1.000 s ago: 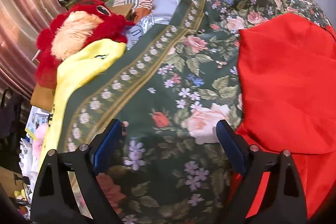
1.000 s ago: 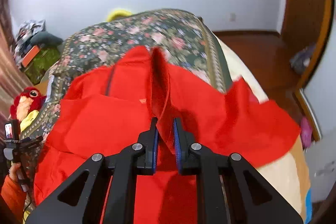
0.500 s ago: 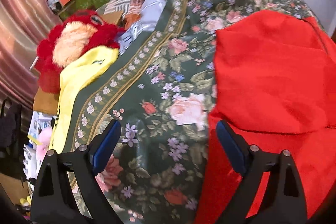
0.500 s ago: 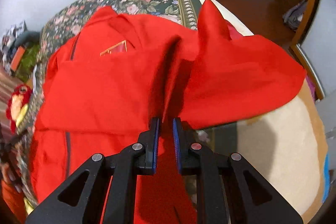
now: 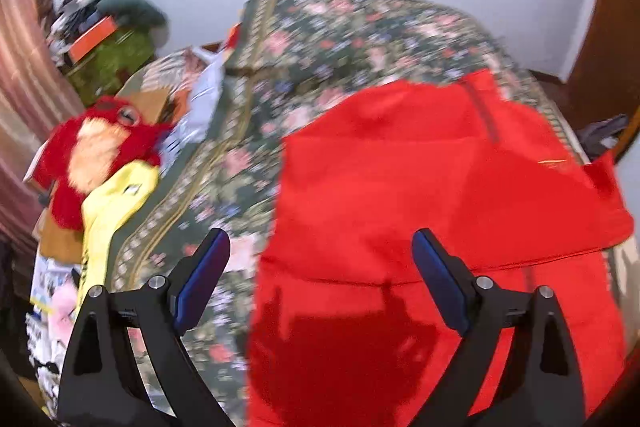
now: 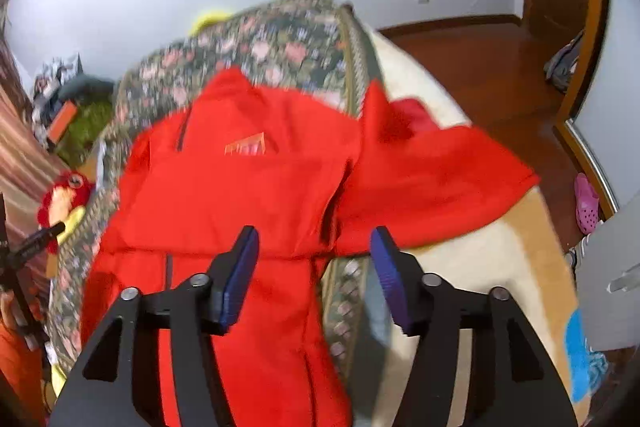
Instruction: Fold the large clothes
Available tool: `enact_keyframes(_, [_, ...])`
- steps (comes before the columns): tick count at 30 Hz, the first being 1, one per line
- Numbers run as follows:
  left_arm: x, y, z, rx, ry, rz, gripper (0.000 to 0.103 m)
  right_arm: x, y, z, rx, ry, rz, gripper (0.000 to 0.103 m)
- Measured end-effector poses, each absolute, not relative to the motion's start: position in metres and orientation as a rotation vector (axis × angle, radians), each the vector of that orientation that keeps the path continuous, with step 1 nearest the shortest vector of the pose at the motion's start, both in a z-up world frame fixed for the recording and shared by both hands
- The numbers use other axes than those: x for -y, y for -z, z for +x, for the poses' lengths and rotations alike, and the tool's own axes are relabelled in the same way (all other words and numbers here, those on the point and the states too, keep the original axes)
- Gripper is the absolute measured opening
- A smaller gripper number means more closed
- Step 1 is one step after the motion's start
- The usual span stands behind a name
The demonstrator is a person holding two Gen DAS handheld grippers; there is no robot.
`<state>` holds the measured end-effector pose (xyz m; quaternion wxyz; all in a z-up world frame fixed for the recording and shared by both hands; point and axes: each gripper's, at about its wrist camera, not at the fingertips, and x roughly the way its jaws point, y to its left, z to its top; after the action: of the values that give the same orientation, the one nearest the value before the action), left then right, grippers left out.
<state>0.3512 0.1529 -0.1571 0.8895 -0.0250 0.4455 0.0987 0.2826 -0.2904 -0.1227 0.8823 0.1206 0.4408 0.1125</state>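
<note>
One sleeve of red jacket (image 6: 248,195) already lies folded across its body on the bed (image 6: 472,267); other sleeve & hem folds left, I'd judge. Right gripper (image 6: 314,267) jaws opening, nothing between. Left gripper (image 5: 320,275) jaws wide, empty, above jacket.

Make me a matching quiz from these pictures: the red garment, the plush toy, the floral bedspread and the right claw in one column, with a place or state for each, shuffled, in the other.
Things:
1. red garment
2. red plush toy
3. floral bedspread
4. right claw

Places or states:
A. covers the bed under the clothing
B. jaws opening, nothing between the pads
C. lies spread on the bed, one sleeve out to the side
D. sits at the bed's edge beside a yellow cloth

Pairs: 1-C, 2-D, 3-A, 4-B
</note>
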Motion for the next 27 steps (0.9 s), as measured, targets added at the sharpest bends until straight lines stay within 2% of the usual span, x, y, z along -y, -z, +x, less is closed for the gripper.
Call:
enact_keyframes(3, [-0.128, 0.147, 0.357, -0.898, -0.154, -0.053, 0.095, 0.310, 0.117, 0.286, -0.881, -0.198, 0.277, 0.065])
enact_keyframes(7, [-0.094, 0.145, 0.374, -0.895, -0.071, -0.072, 0.096, 0.338, 0.123, 0.293, -0.880, -0.138, 0.312, 0.066])
enact_keyframes(15, [-0.038, 0.180, 0.408, -0.959, 0.007, -0.042, 0.096, 0.394, 0.185, 0.325, -0.989, -0.014, 0.497, 0.066])
enact_keyframes(21, [-0.027, 0.213, 0.414, -1.024, 0.028, -0.032, 0.096, 0.423, 0.229, 0.349, -1.025, 0.043, 0.671, 0.066])
enact_keyframes(27, [-0.036, 0.233, 0.411, -1.063, 0.002, -0.027, 0.096, 0.432, 0.242, 0.371, -0.994, 0.090, 0.715, 0.066])
